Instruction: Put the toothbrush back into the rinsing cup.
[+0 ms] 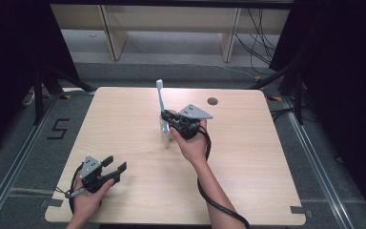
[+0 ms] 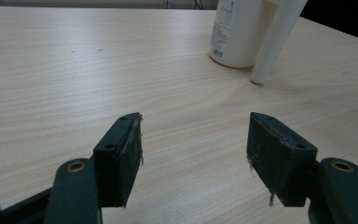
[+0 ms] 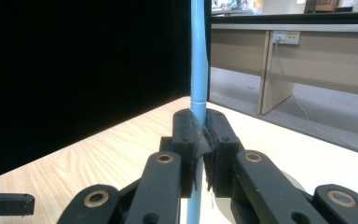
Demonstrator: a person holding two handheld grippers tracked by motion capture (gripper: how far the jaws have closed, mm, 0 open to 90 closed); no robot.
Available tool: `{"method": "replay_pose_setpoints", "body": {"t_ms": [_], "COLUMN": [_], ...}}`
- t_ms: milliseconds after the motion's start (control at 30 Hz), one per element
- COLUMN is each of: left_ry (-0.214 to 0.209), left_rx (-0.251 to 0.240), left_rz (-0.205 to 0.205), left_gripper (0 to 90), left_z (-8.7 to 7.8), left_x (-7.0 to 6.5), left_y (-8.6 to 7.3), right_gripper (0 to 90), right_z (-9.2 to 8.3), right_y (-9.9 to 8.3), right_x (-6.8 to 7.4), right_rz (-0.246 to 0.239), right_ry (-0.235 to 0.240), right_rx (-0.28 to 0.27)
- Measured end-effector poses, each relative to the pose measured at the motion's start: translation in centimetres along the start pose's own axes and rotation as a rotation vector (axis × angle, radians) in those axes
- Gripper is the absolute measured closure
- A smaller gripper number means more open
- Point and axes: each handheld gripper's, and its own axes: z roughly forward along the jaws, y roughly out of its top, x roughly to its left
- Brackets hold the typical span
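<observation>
Light wood counter [image 1: 248, 157] with round cable hole [image 1: 212, 101]; grey carpet floor [image 1: 171, 71]; black curtains [image 1: 9, 57] either side; pale wooden bench legs [image 1: 112, 33] behind; loose cables [image 1: 259, 33]; floor marking "5" [image 1: 58, 129].

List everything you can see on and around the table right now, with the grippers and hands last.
toothbrush: one, light blue, upright near the table's middle, handle clamped in the right gripper, head pointing up
cup: one, white, with a printed label, standing on the table just below the toothbrush
handle: one, white, slanting down from the cup to the tabletop
table: one, light wood, with a small round hole near its far right corner
floor marking: one, black figure 5, left of the table
left gripper: one, black, jaws apart, low over the near left corner
right gripper: one, black, closed on the toothbrush
</observation>
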Motion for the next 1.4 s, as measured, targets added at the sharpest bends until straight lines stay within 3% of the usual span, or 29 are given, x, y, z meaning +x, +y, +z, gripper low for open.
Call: {"method": "replay_pose_setpoints", "body": {"t_ms": [333,433,567,667,833,933,1200,1267,1300,1400], "left_ry": [0.000,0.000,0.001,0.000,0.000,0.000,0.000,0.000,0.000,0.000], "left_rx": [0.000,0.000,0.000,0.000,0.000,0.000,-0.001,0.000,0.000,0.000], "left_rz": [-0.001,0.000,-0.001,-0.001,-0.001,-0.001,0.000,0.000,0.000,-0.001], "left_gripper": [35.2,35.3,35.2,35.2,35.2,35.2,35.3,35.2,35.3,35.3], "left_z": [0.0,0.0,0.0,0.0,0.0,0.0,0.0,0.0,0.0,0.0], "left_x": [0.0,0.0,0.0,0.0,0.0,0.0,0.0,0.0,0.0,0.0], "left_y": [0.0,0.0,0.0,0.0,0.0,0.0,0.0,0.0,0.0,0.0], "right_gripper": [84.3,84.3,84.2,84.2,84.2,84.2,84.2,84.1,84.1,84.1], "right_z": [0.0,0.1,-0.1,0.0,-0.1,0.0,-0.2,-0.2,-0.3,-0.2], "right_y": [-0.4,-0.5,-0.6,-0.7,-0.8,-1.0,-1.1,-1.2,-1.2,-1.3], "right_x": [0.0,-0.1,0.0,-0.1,0.1,0.1,0.0,-0.1,0.0,-0.1], "right_rz": [0.011,-0.011,0.013,-0.001,0.016,-0.006,-0.009,-0.034,-0.008,-0.026], "right_ry": [0.004,0.002,0.008,0.009,0.006,0.019,0.014,0.012,0.016,0.016], "right_rx": [0.008,-0.001,0.012,0.008,0.018,0.017,0.017,0.006,0.022,0.008]}}
